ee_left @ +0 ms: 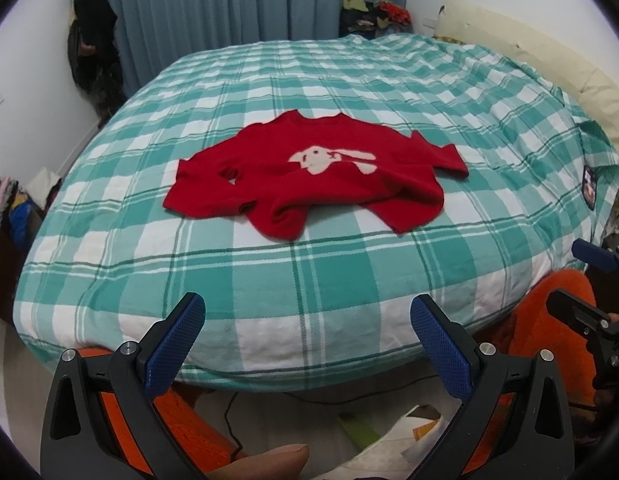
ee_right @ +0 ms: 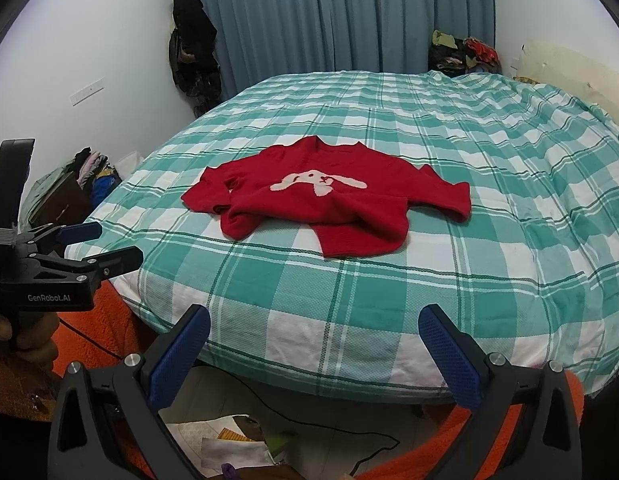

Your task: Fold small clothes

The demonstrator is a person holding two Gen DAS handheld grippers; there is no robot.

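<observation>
Green-white checked bed cover (ee_left: 309, 280) fills both our views, blue curtain (ee_left: 245, 0) behind. Red sweater (ee_left: 309, 176) with pale rabbit motif lies rumpled mid-bed; lower hem bunched, one sleeve folded under, hard to trace. We hold left gripper (ee_left: 307, 344) and right gripper (ee_right: 313, 356) off near edge, jaws spread wide, empty. Far-corner clutter indistinct.

A home bedroom is shown — a bed (ee_right: 389, 300) under a green-and-white checked cover fills the middle. Blue-grey curtains (ee_right: 333, 16) are hung at the far wall, dark clothes (ee_right: 193, 40) far left, and misc. garments (ee_right: 465, 54) are heaped far right — lived-in, not a lab.
</observation>
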